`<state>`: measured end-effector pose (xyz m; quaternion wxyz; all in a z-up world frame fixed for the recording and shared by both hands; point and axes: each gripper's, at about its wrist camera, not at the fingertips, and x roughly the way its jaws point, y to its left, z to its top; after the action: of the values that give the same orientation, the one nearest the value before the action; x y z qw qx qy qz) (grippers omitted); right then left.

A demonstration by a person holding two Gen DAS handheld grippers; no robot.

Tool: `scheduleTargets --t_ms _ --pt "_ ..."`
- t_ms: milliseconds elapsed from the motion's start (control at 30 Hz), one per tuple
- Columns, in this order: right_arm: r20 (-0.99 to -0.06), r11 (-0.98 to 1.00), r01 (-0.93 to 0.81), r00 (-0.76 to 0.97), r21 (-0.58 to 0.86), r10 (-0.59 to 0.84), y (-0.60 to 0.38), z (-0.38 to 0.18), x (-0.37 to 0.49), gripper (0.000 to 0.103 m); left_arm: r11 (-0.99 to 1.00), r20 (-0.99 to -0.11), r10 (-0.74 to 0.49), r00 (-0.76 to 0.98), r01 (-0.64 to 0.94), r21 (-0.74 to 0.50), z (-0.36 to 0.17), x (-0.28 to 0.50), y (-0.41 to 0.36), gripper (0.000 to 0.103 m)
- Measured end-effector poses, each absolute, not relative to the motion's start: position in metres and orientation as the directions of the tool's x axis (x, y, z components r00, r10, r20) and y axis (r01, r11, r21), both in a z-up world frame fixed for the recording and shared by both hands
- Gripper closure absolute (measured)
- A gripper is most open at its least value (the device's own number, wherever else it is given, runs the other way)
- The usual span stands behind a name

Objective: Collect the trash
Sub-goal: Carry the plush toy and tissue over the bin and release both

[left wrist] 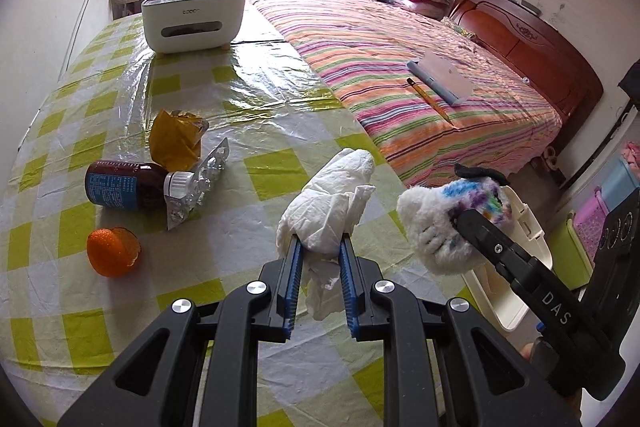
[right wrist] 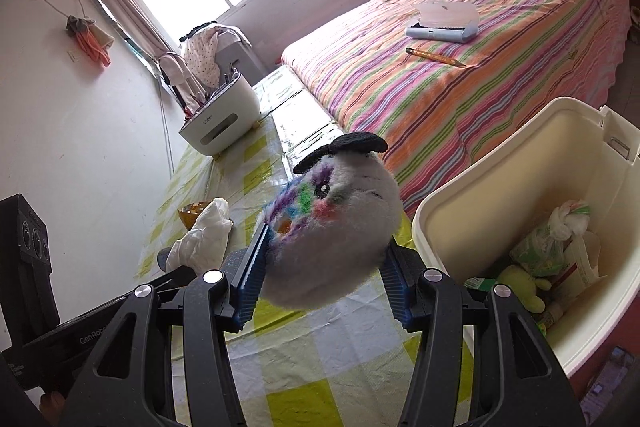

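Note:
My left gripper (left wrist: 320, 247) is shut on a crumpled white tissue (left wrist: 332, 203), held above the checked tablecloth (left wrist: 240, 99). My right gripper (right wrist: 324, 259) is shut on a fluffy white plush toy (right wrist: 336, 247) with coloured patches and a black cap; the same plush toy (left wrist: 444, 219) shows at the table's right edge in the left wrist view. The cream bin (right wrist: 520, 163) stands open just right of the toy, with several wrappers and a green plush inside. On the table lie a brown medicine bottle (left wrist: 124, 187), a blister pack (left wrist: 200, 183), a yellow wrapper (left wrist: 176, 143) and an orange peel (left wrist: 114, 251).
A white tissue-box organiser (left wrist: 194, 21) stands at the table's far end. The bed with its striped cover (left wrist: 420, 67) runs along the table's right side, bearing a pale case (left wrist: 444, 77) and a pencil (left wrist: 430, 101). Coloured storage boxes (left wrist: 600, 219) sit on the floor at right.

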<state>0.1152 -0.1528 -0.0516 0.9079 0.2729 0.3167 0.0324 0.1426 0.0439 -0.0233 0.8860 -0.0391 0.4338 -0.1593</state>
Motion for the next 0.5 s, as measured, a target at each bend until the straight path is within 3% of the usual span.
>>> scheduleTargets --t_ms 500 --pt "-0.587 0.843 0.318 0.810 0.434 -0.003 -0.205 -0.053 0.088 0.051 0.908 -0.748 -0.395 0.533 0.350 -0.230 -0.023 0.139 -0.011 0.085"
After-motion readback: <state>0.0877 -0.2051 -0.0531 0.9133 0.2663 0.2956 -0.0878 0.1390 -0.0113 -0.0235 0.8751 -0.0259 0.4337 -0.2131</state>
